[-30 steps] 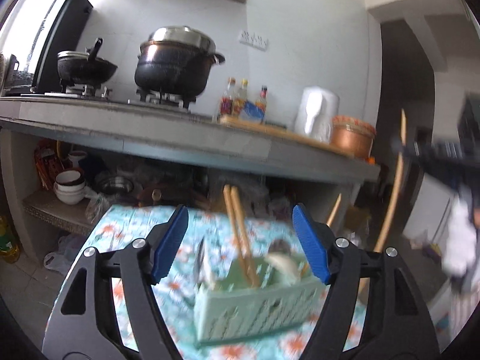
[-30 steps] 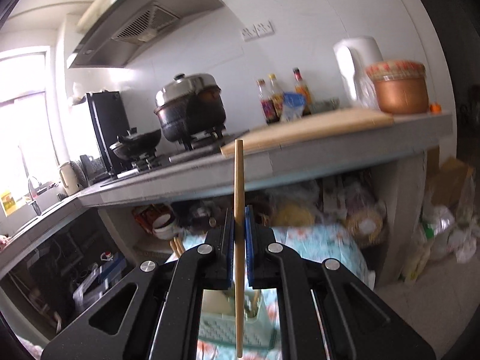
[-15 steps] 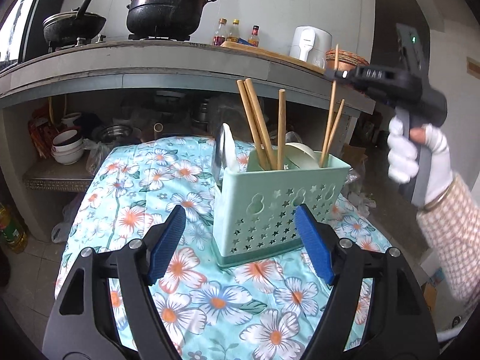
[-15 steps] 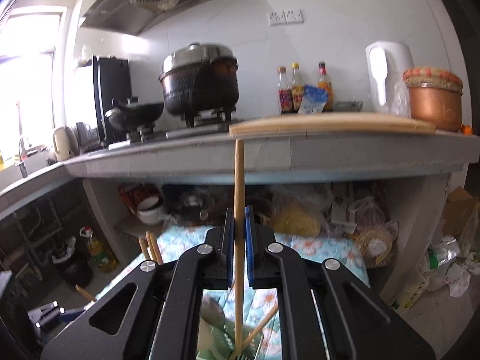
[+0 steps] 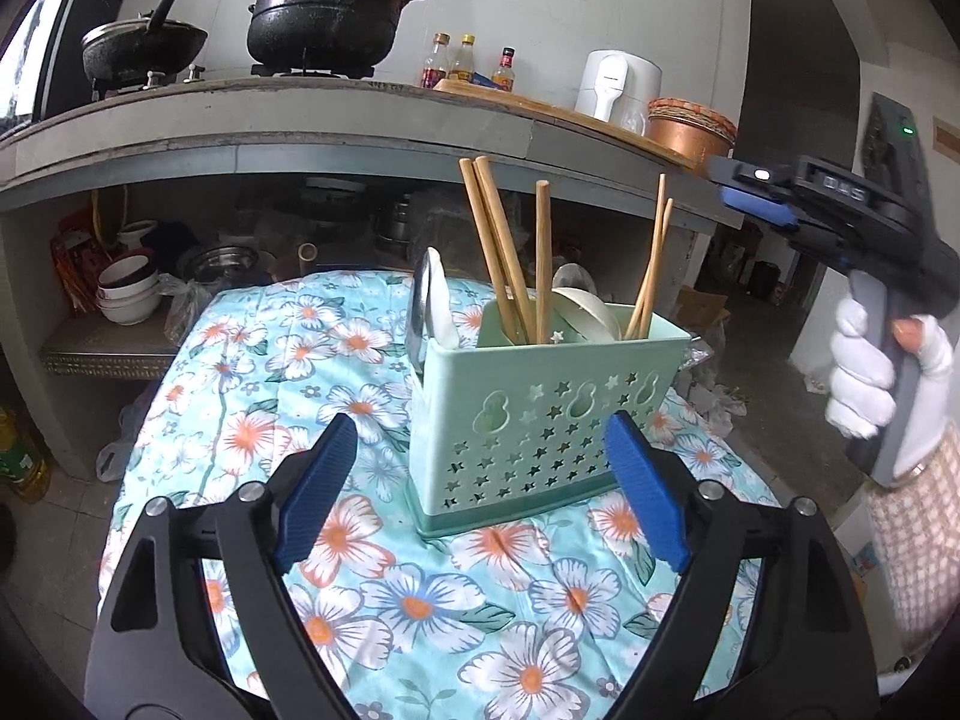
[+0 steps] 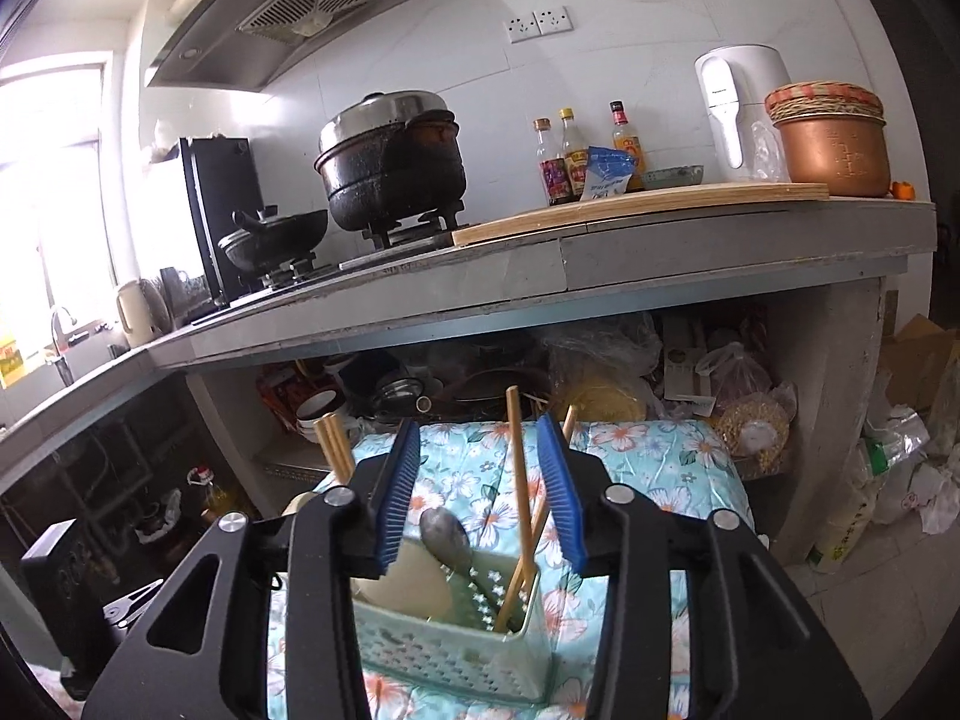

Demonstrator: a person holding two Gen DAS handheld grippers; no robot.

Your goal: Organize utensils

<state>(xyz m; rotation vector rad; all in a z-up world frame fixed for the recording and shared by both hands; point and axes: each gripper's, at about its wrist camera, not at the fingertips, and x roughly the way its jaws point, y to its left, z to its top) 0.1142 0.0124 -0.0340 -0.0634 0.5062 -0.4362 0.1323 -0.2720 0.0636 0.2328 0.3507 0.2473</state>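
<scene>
A pale green utensil basket [image 5: 540,420] stands on the floral tablecloth [image 5: 252,420], holding several wooden chopsticks [image 5: 498,252], a metal spoon [image 5: 420,300] and a white spoon [image 5: 576,306]. My left gripper [image 5: 480,426] sits low in front of the basket, its jaws opening wide and touching nothing. My right gripper [image 6: 480,423] hovers over the basket [image 6: 444,648] with its jaws opening. One chopstick [image 6: 519,480] stands free between the pads, its lower end in the basket. A white-gloved hand [image 5: 864,384] holds the right gripper [image 5: 750,198] above the basket's right end.
Behind the table runs a grey counter [image 5: 300,120] with a black pot [image 5: 330,12], a wok [image 5: 144,48], bottles [image 5: 465,60], a white kettle [image 5: 618,84] and a copper pot [image 5: 690,126]. Bowls [image 5: 126,294] and bags fill the shelf below.
The right gripper came down over the basket and let go of the chopstick, which now stands in the basket. The left gripper sank in front of the basket and its jaws widened.
</scene>
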